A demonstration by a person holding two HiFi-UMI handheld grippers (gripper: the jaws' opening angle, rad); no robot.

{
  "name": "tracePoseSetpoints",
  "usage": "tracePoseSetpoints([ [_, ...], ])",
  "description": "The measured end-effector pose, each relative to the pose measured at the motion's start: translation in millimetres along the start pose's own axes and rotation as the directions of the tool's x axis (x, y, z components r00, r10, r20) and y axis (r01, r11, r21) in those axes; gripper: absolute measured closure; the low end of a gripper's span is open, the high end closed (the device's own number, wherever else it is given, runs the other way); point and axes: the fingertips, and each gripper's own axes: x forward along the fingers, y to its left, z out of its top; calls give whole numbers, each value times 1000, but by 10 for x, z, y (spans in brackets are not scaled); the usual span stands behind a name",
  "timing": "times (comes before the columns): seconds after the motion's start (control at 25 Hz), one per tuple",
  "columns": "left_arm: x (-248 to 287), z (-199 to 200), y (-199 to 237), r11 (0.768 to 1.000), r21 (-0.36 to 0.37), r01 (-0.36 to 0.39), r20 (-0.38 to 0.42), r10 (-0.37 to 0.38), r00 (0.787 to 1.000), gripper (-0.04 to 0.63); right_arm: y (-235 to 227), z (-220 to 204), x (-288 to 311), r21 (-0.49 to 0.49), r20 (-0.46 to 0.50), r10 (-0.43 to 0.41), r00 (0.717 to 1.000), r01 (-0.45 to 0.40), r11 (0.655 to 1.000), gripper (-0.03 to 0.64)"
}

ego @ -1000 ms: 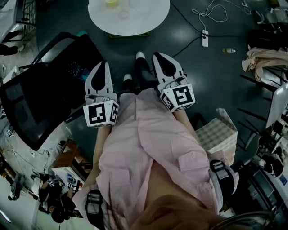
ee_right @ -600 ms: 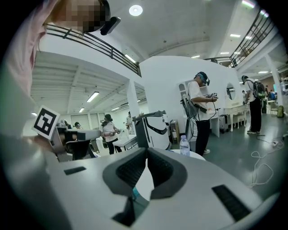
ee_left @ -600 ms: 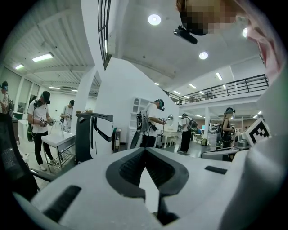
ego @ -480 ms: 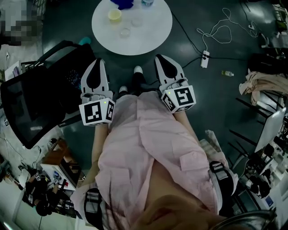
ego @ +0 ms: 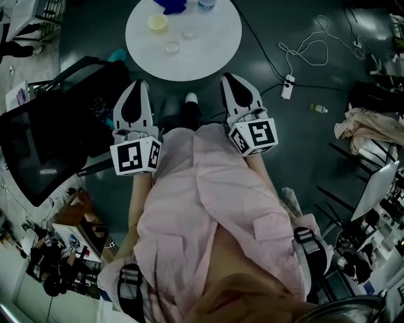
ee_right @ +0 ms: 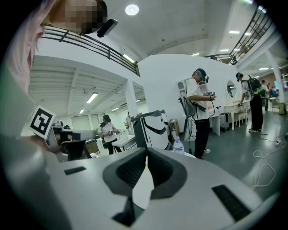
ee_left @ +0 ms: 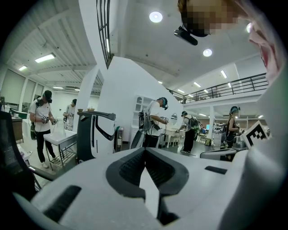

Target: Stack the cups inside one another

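Observation:
A round white table (ego: 208, 50) stands on the dark floor ahead of me. On it are a yellow cup (ego: 157, 23) and two clear cups (ego: 172, 46) (ego: 188, 33), all standing apart. My left gripper (ego: 139, 85) and right gripper (ego: 228, 77) are held low by my hips, well short of the table. Both point forward, shut and holding nothing. In the left gripper view the left gripper (ee_left: 145, 150) has its jaw tips meeting, and so does the right gripper (ee_right: 146, 152) in the right gripper view.
A blue object (ego: 170, 5) and a water bottle (ego: 206, 4) sit at the table's far edge. A black chair (ego: 44, 142) stands at my left. A power strip (ego: 288, 85) with cable and a small bottle (ego: 319, 108) lie on the floor at right. Other people stand in the room.
The table has come further into the head view, and its cups now show. Both grippers stay shut at my hips.

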Motion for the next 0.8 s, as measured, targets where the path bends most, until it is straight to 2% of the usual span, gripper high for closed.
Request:
tracePoseSetpoints([
  [0.36, 190, 14, 33, 1000, -15, 12, -9, -12, 1000, 580, -124, 69, 140, 6, 1, -14, 1000, 14, 1000, 584],
  [0.8, 671, 95, 363, 998, -53, 41, -33, -43, 999, 580, -213, 210, 592, -3, -20, -70, 997, 70, 998, 584],
])
